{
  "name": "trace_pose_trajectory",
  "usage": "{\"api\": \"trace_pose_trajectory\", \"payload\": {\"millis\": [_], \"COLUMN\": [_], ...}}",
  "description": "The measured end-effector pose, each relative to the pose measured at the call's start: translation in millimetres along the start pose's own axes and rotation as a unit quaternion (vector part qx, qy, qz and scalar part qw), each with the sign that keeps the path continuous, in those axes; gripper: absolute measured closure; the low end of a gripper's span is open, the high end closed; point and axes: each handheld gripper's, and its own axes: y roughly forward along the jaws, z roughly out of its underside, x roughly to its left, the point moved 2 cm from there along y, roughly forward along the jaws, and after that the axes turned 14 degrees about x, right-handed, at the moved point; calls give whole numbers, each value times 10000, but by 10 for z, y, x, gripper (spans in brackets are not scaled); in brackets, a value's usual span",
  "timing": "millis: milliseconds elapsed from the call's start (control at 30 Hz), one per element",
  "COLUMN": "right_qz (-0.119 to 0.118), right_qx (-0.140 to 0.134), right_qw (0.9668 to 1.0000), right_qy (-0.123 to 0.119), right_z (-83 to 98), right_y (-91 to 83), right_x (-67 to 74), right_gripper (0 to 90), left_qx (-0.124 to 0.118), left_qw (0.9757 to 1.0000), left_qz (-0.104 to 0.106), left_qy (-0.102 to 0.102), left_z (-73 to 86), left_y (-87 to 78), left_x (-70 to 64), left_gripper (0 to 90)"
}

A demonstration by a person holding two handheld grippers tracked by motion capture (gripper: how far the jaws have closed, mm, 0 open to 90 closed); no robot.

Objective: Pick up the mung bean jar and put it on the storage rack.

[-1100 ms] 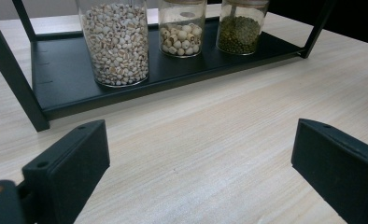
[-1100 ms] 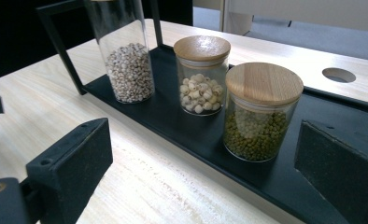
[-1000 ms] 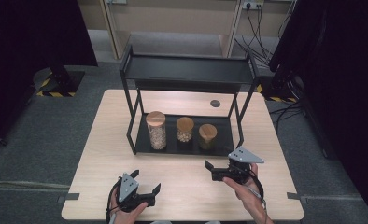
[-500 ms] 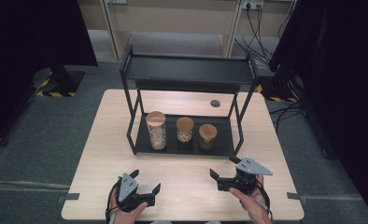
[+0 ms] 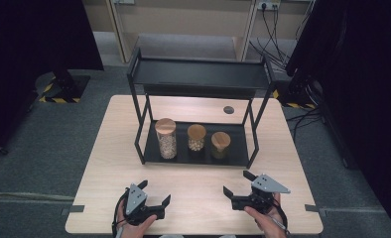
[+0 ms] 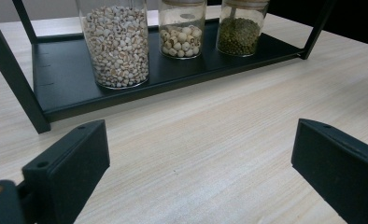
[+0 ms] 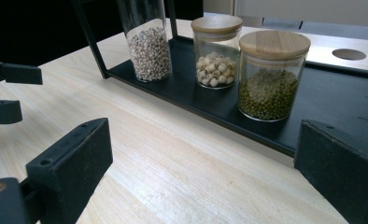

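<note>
A black two-shelf rack (image 5: 198, 74) stands mid-table. On its lower shelf (image 6: 60, 88) are three wooden-lidded glass jars: a tall one of small pale grains (image 5: 166, 139) (image 6: 118, 44) (image 7: 149, 51), a middle one of larger white seeds (image 5: 196, 138) (image 6: 181, 32) (image 7: 215, 56), and a short one of green beans (image 5: 220, 145) (image 6: 240, 32) (image 7: 271, 79). My left gripper (image 5: 156, 191) (image 6: 201, 135) is open over bare wood near the front edge, facing the tall jar. Front right, my right gripper (image 5: 236, 182) (image 7: 203, 140) is also open and holds nothing. It points at the green jar.
The light wooden table (image 5: 114, 148) has a round hole (image 5: 228, 109) (image 7: 349, 54) behind the rack. The rack's upper shelf hangs over the jars, with upright posts (image 6: 14, 70) at its corners. Dark curtains and cables (image 5: 273, 29) lie beyond the table.
My right gripper has drawn back toward the near edge of the table, away from the rack. The left gripper and the jars have not moved.
</note>
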Motion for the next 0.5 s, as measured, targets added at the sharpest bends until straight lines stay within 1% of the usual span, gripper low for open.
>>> {"api": "trace_pose_trajectory", "payload": {"millis": [500], "right_qz": [-47], "right_qx": [64], "right_qw": [10000], "right_qy": [48], "right_z": [49], "right_y": [26], "right_x": [-3], "right_gripper": [48], "left_qx": [-8], "left_qw": [10000], "left_qz": [-2], "left_qy": [-3], "left_z": [2], "left_y": [-5], "left_x": [-4], "left_gripper": [38]}}
